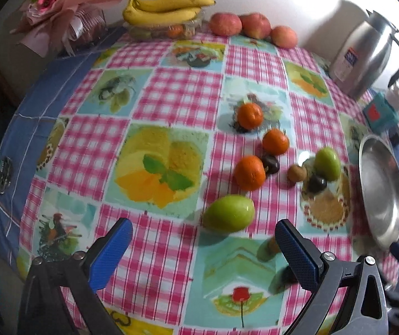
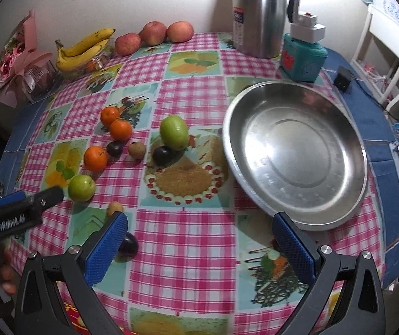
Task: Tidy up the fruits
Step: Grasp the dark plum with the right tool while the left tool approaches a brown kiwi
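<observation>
**Operator:** Report gripper status, nearest items first.

**Technician:** The left gripper (image 1: 203, 247) has its jaws spread wide and holds nothing. It hovers just short of a green fruit (image 1: 228, 213), which lies nearly centred between the blue pads (image 1: 110, 254). That alignment suggests the fruit is the next pick. The right gripper (image 2: 199, 244) is likewise wide and empty, above the tablecloth (image 2: 182, 251) at the near edge of the steel pan (image 2: 294, 150).

**Operator:** Why is the pan placed there?

**Technician:** It lies empty on the right side of the table, apart from the fruit. Judged from the task, it is the collection point; no fruit is in it yet.

**Operator:** Locate the loose fruit.

**Technician:** In the right wrist view, a dark plum (image 2: 128, 244) touches the inner side of the left finger, with a small brown fruit (image 2: 115, 208) just beyond it. Mid-table lie three oranges (image 1: 249, 173), two more plums (image 1: 270, 164), another brown fruit (image 1: 297, 173) and a second green fruit (image 1: 327, 164). They are scattered and mostly apart, so single picks appear feasible.

**Operator:** And the far edge?

**Technician:** Bananas (image 1: 166, 8) rest on a clear tray against the wall, with three apples (image 1: 252, 26) in a row beside them. These already appear stowed. A steel flask (image 2: 258, 14) stands behind the pan.

**Operator:** Risk?

**Technician:** Round fruit may roll when nudged by a pad. Centre it before closing.
</observation>
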Motion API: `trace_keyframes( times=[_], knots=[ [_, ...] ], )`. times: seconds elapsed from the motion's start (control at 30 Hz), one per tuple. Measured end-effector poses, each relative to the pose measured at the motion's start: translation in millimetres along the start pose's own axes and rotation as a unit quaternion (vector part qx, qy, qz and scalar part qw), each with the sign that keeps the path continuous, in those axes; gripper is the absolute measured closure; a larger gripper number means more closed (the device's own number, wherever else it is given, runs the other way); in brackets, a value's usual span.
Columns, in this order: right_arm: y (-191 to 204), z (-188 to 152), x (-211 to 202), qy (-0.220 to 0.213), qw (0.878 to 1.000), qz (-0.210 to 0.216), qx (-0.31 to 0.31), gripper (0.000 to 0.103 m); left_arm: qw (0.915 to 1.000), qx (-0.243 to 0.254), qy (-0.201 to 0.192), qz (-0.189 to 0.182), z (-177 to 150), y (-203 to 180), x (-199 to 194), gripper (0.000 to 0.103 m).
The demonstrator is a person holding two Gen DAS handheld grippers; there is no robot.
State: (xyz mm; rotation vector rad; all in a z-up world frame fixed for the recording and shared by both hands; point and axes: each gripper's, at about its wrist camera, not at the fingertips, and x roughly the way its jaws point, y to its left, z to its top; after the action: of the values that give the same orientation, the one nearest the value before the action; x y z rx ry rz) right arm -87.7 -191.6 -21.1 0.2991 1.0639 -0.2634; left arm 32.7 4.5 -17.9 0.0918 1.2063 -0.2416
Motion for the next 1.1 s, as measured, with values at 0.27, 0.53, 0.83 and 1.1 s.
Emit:
trace_keyframes(
  times=[0.27,0.53,0.83,1.1],
  knots=[
    [28.9,3.6,20.9,0.032,0.999,0.015,-0.032,0.0,0.9996,-0.026,-0.003,-0.015,8.6,-7.7,7.2,0.0],
    [47.5,2.4,41.2,0.063,0.996,0.05,-0.043,0.0,0.9998,-0.008,0.014,0.008,1.1,-10.9,26.8,0.0],
    [59.2,-5.7,58.7,0.09,0.992,0.061,-0.057,0.008,0.9994,-0.004,0.032,0.01,-4.3,-3.8,36.1,0.001],
    [70.7,-13.8,69.8,0.119,0.988,0.063,-0.079,0.033,0.9968,-0.011,0.072,-0.033,-12.3,-8.3,47.5,0.013]
  ],
)
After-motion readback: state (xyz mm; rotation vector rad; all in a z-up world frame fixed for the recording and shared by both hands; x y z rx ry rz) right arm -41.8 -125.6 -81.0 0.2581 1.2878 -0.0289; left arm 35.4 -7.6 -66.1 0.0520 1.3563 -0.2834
